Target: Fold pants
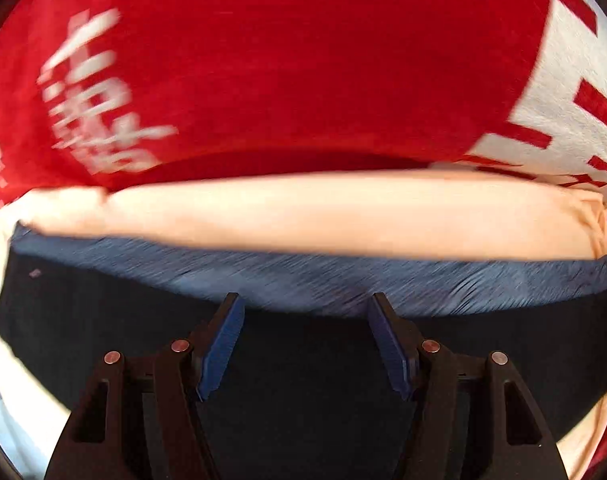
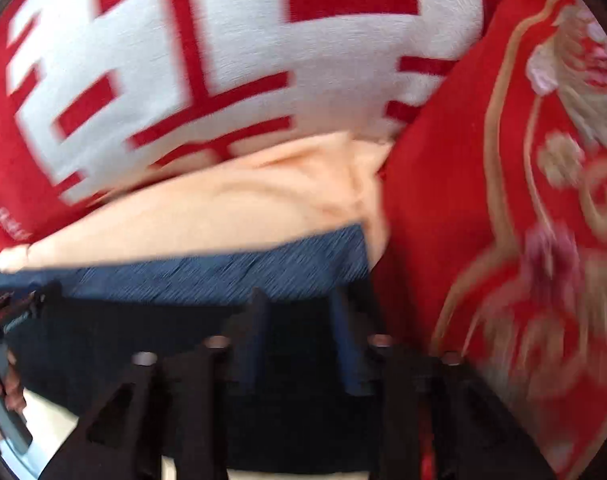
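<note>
1. Left wrist view: mounted behind the left gripper (image 1: 305,344), looking steeply down along its fingers, very close to the dark pants (image 1: 103,340) just beyond the tips.
2. Right wrist view: mounted behind the right gripper (image 2: 299,344), also tilted steeply down and equally close, blurred throughout.
3. Shared in both: dark pants under the claws, blue denim band (image 1: 303,276) just ahead of the fingertips, peach cloth (image 1: 303,216) beyond it, red-and-white blanket (image 1: 283,60) farthest ahead.
4. Seen only beside the right claw: embroidered red fabric (image 2: 523,200).
</note>
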The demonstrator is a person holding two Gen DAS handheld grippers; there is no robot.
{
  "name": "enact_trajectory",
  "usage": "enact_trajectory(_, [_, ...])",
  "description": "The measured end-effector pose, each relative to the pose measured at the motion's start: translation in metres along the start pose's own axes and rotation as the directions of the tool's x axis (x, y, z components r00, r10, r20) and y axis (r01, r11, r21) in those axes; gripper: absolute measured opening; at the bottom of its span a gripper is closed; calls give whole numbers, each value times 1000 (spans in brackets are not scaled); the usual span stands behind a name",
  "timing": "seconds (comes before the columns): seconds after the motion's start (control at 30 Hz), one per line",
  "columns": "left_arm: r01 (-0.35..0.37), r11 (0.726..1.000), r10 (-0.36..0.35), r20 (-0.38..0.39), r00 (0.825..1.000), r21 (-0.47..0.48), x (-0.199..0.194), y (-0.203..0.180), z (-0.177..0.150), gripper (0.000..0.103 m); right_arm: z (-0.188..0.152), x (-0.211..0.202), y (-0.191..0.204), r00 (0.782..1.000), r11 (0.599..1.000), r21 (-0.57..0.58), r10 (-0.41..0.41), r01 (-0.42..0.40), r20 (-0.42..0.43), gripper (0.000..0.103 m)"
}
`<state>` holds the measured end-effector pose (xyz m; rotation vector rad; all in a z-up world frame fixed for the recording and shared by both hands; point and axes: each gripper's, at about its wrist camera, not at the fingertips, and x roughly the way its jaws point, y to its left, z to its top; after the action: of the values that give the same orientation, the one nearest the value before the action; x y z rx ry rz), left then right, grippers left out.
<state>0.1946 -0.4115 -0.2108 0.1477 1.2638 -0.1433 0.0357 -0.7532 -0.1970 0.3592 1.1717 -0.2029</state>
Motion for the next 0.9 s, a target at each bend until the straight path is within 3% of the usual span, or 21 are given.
enact_trajectory(0.03, [-9,1000,9,-3,1000,-3,-7,10,-7,66,-8,-4,4,999,998,24,52,-52,-13,63])
enact_trajectory(0.13, [-27,1000,27,-9,1000,-14,-24,40,-32,66,-41,-12,14,977,980,92,186,-177,-103,63])
enact_trajectory(0.23, [-42,999,42,-27,999,-25,-31,68,-58,66,-73,-15,48,949,962,91,270,-257,-165,63])
enact_trajectory(0.43, [-54,998,54,-25,998,-10,-37,136,-90,66,-124,-5,141,862,899,91,437,-429,-255,63])
enact_trajectory(0.47, [-55,998,55,-23,998,-2,-36,149,-91,66,-148,-7,158,848,887,96,461,-453,-260,63])
enact_trajectory(0.63, [-91,996,91,8,996,5,-28,240,-86,66,-188,2,243,781,822,145,569,-550,-258,63])
enact_trajectory(0.77, [-166,986,166,31,986,6,-10,312,-73,66,-200,21,298,736,775,202,632,-599,-244,63])
enact_trajectory(0.9, [-232,973,231,32,972,2,19,369,-65,66,-199,46,334,720,751,233,660,-618,-215,63])
